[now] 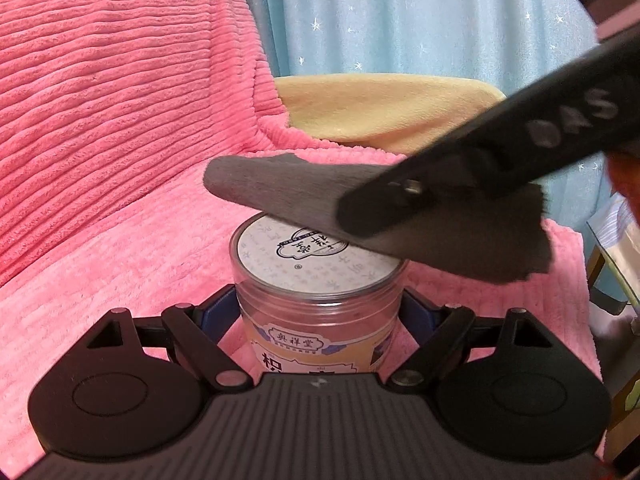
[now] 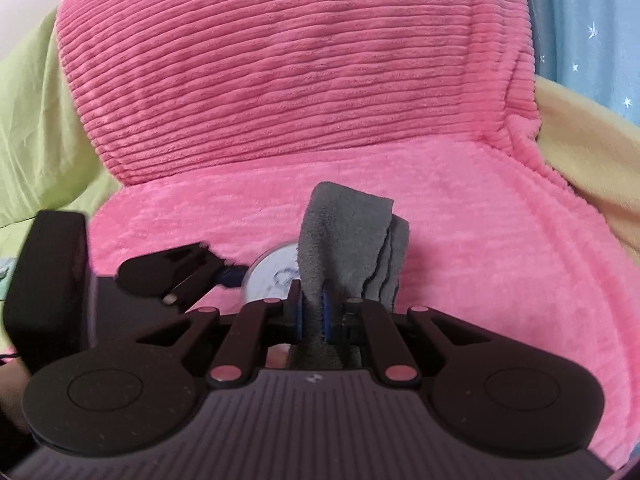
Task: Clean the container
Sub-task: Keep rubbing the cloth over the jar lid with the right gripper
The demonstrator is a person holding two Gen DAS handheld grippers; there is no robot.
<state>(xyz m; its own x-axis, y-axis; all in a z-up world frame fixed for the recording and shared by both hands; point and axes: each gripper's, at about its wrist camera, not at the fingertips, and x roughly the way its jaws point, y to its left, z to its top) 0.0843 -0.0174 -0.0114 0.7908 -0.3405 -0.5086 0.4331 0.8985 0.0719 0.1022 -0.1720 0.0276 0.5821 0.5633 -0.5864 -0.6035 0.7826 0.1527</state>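
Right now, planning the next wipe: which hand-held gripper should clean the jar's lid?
Right hand-held gripper: it clamps the grey cloth over the lid. The left grips the jar.

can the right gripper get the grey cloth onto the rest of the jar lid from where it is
Probably yes. The right gripper holds the grey cloth against the lid; the left gripper clamps only the jar sides.
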